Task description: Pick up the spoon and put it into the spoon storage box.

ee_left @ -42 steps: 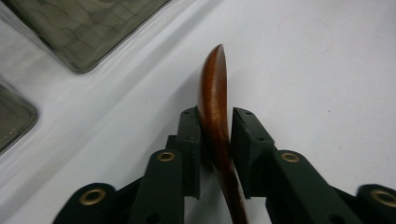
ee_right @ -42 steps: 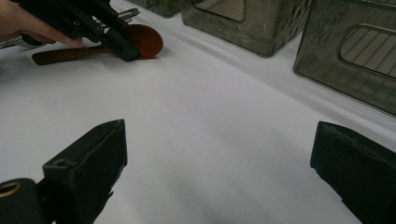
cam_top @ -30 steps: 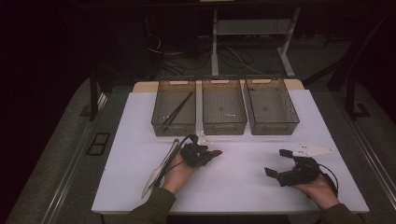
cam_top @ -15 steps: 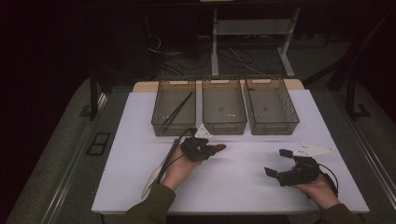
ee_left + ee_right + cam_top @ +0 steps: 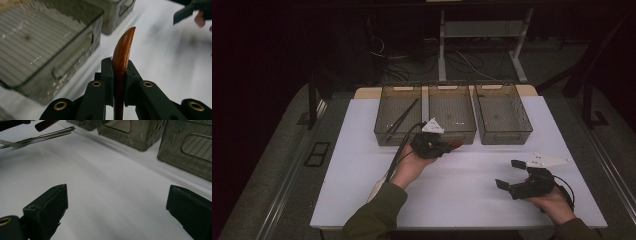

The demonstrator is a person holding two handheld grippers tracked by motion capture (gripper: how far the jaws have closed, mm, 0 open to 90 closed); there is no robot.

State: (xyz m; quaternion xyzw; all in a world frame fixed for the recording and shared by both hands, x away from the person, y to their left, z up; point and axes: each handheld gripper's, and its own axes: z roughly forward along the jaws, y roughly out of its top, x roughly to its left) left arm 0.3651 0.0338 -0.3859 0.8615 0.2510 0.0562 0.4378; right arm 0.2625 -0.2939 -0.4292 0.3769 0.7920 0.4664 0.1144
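Observation:
My left gripper (image 5: 446,146) is shut on a reddish-brown wooden utensil (image 5: 123,47), gripped edge-on so its curved tip sticks out past the jaws. It hovers just in front of the middle clear bin (image 5: 452,131), and the brown tip (image 5: 456,144) points right. In the right gripper view the same tip (image 5: 46,123) shows at the top left. Near the table's front right, my right gripper (image 5: 512,175) rests open in the hand; its jaws (image 5: 117,202) stand wide apart over bare white table.
Three clear bins stand in a row at the back; the left bin (image 5: 388,131) holds dark sticks (image 5: 404,116), and the right bin (image 5: 517,132) looks empty. Metal forks (image 5: 37,138) lie on the white table (image 5: 472,200) by the left forearm.
The left hand has risen and moved toward the bins, carrying the wooden utensil. The right hand has stayed where it was.

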